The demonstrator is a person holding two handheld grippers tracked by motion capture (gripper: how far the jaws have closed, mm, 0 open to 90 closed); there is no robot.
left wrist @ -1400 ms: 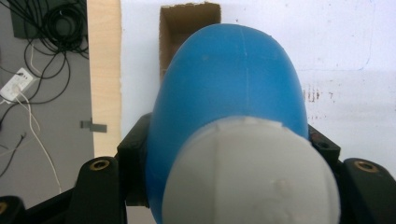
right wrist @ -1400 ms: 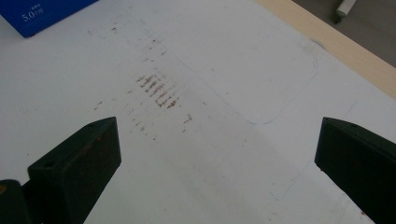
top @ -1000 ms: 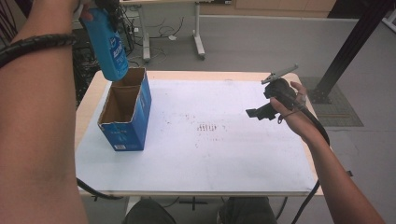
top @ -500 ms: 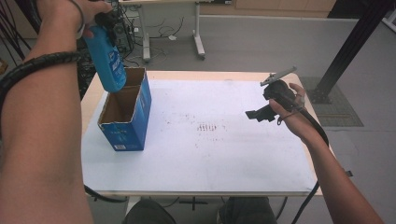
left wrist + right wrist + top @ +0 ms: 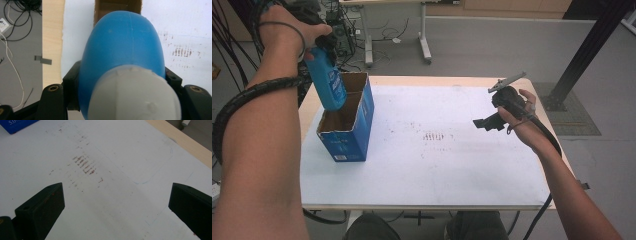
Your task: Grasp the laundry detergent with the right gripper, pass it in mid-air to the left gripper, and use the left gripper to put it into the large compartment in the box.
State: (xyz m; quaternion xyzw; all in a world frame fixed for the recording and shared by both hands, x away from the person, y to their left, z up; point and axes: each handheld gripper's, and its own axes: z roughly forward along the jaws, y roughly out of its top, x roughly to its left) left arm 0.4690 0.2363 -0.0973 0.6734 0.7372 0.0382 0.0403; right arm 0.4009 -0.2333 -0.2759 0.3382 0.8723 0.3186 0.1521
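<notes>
White-covered table (image 5: 427,170), grey floor, cables behind. We hold the bottle (image 5: 326,82) clamped in the left gripper (image 5: 319,42), cap end toward the camera in the left gripper view, blue body (image 5: 122,47) pointing down at the box (image 5: 347,135). Compared with a second ago the bottle has dropped: its base now sits at the open box mouth, maybe just inside, whereas it hung above the rim before. So we judge insertion is underway; next comes lowering and letting go. Right gripper (image 5: 488,121) hovers idle over the table's right side, jaws wide, nothing between them.
</notes>
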